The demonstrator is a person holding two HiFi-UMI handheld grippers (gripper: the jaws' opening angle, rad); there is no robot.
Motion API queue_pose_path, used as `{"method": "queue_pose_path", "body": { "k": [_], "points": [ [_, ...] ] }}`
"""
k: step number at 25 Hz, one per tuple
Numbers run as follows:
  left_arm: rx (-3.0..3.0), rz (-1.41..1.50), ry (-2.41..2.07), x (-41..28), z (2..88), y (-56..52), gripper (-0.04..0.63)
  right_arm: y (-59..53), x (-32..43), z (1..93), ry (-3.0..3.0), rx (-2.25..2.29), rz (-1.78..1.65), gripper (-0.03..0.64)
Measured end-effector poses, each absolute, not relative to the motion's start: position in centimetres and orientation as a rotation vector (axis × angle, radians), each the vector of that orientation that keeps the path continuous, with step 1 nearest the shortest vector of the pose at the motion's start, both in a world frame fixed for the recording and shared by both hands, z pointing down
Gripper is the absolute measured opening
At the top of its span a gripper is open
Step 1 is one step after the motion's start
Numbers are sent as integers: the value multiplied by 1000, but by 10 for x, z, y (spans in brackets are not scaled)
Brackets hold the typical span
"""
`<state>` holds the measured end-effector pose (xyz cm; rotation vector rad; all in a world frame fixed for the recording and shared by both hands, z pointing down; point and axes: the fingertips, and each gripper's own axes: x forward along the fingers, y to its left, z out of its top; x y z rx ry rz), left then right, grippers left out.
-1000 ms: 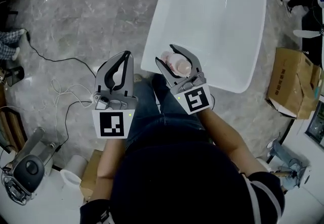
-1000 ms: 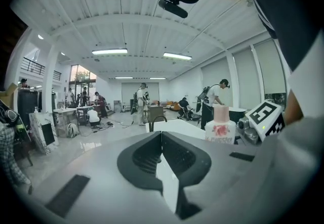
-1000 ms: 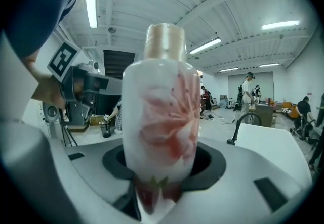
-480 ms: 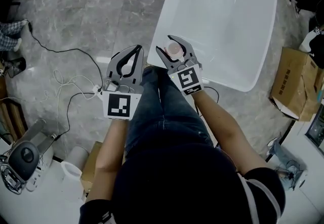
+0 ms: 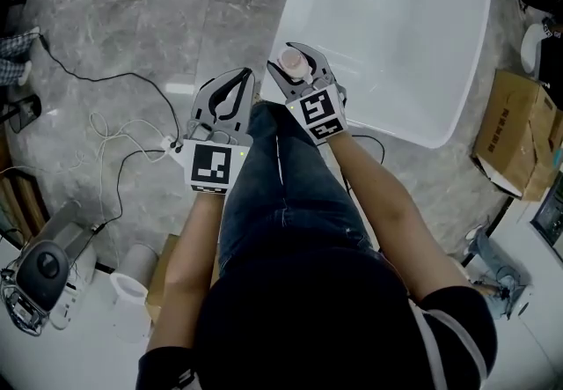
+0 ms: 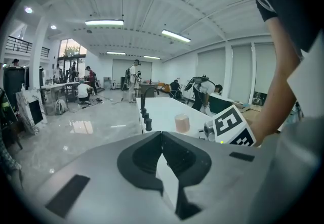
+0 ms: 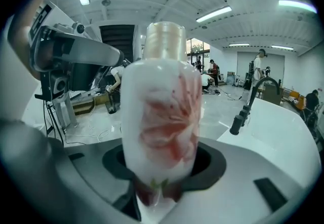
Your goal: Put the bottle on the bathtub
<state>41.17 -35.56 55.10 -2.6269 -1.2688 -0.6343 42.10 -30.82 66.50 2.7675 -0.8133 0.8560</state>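
Bottle (image 5: 292, 62), white with a pale cap, sits gripped upright in the right gripper (image 5: 287, 56) just above the centre of the head view, at the left edge of the white bathtub (image 5: 413, 45) that fills the upper right of the frame. To its left, over the grey marble floor (image 5: 132, 27), the left gripper (image 5: 239, 78) is closed and carries nothing. The person's jeans (image 5: 281, 195) run down the middle of the frame, a cable (image 5: 114, 142) loops at mid-left and a cardboard box (image 5: 515, 142) lies at the right edge.

Left gripper view: the left gripper (image 6: 161, 137), low in the centre, has its jaws pressed together with nothing between them. Beyond them the bathtub (image 6: 162, 112) stretches away, a black faucet (image 6: 146, 112) on its left rim, and the bottle (image 6: 181, 123) stands over the rim just left of the right gripper's marker cube (image 6: 233, 127). Whether the bottle's base touches the rim cannot be told.

Right gripper view: the bottle (image 7: 162, 112), printed with a red flower, fills the centre, clamped upright near its base by the right gripper (image 7: 162, 167). The bathtub (image 7: 283, 137) curves away at lower right, the faucet (image 7: 243, 112) rising from its rim.
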Motion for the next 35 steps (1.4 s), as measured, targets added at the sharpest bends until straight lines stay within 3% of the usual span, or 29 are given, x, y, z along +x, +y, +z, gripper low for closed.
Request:
{"method": "queue_pose_path", "body": {
  "k": [35],
  "points": [
    [-2651, -707, -1239, 401, 583, -376, 25, -330, 445, 730, -824, 2786, 863, 225]
  ]
}}
